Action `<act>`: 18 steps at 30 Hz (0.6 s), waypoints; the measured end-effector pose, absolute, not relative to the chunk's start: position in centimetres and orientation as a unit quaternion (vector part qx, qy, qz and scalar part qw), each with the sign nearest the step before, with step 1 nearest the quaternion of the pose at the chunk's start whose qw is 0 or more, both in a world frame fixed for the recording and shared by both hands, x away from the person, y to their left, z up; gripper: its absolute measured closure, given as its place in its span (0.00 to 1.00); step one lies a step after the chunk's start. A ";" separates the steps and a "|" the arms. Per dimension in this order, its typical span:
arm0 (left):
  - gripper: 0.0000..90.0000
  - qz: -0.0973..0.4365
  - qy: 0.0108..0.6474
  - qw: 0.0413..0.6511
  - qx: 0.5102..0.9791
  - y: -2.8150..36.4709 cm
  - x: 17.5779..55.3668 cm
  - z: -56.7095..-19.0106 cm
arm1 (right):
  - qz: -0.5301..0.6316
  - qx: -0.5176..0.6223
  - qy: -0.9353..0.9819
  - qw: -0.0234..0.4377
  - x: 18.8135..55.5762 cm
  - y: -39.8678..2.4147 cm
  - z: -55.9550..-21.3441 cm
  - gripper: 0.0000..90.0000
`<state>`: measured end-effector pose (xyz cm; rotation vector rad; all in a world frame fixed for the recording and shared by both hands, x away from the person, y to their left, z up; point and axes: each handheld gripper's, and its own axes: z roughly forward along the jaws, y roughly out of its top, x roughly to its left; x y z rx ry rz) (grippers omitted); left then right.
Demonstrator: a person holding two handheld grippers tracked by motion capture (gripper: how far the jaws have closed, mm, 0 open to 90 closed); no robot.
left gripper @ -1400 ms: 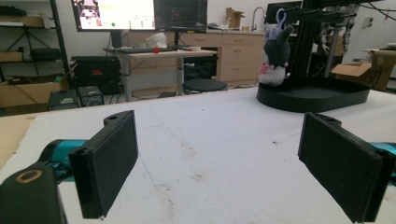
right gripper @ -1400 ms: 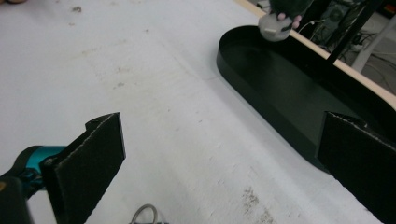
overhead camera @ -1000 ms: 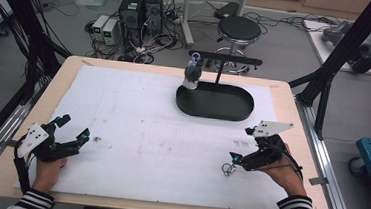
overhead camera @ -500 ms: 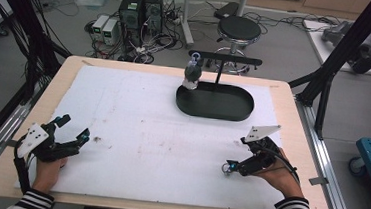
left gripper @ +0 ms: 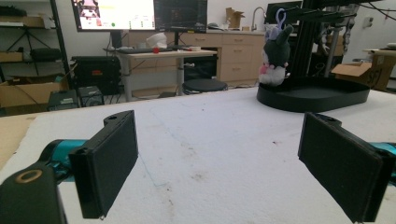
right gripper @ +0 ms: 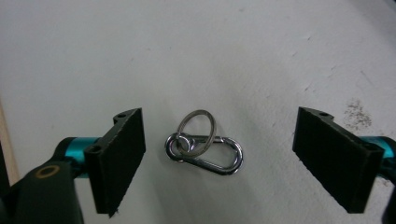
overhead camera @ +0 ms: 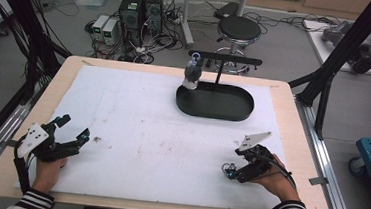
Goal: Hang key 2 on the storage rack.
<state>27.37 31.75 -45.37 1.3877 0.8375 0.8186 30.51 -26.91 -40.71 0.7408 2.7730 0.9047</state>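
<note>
White mat; black tray well beyond tongs, one plush inside. One carabiner between right gripper jaws, just closing, untouched. Left gripper wide, empty.

High view sits above the near edge of the worktop, looking forward and down over the whole white surface and the floor beyond. Left gripper view rides low, facing across toward the black stand, which the high view shares. Right gripper view points almost straight down, really close to the surface.
</note>
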 end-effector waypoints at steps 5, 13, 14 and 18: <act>0.14 0.355 0.364 0.615 0.602 31.8 27.4 -45.4 | 0.288 0.246 0.924 0.059 30.6 -26.9 -41.0 0.30; 0.14 0.355 0.364 0.616 0.602 31.8 27.4 -45.4 | 0.282 0.233 0.929 0.044 30.7 -26.6 -41.1 0.44; 0.14 0.355 0.365 0.616 0.602 31.8 27.4 -45.4 | 0.281 0.233 0.930 0.042 30.8 -26.6 -41.2 0.46; 0.14 0.355 0.365 0.616 0.602 31.7 27.4 -45.4 | 0.278 0.232 0.931 0.036 30.8 -26.6 -41.2 0.54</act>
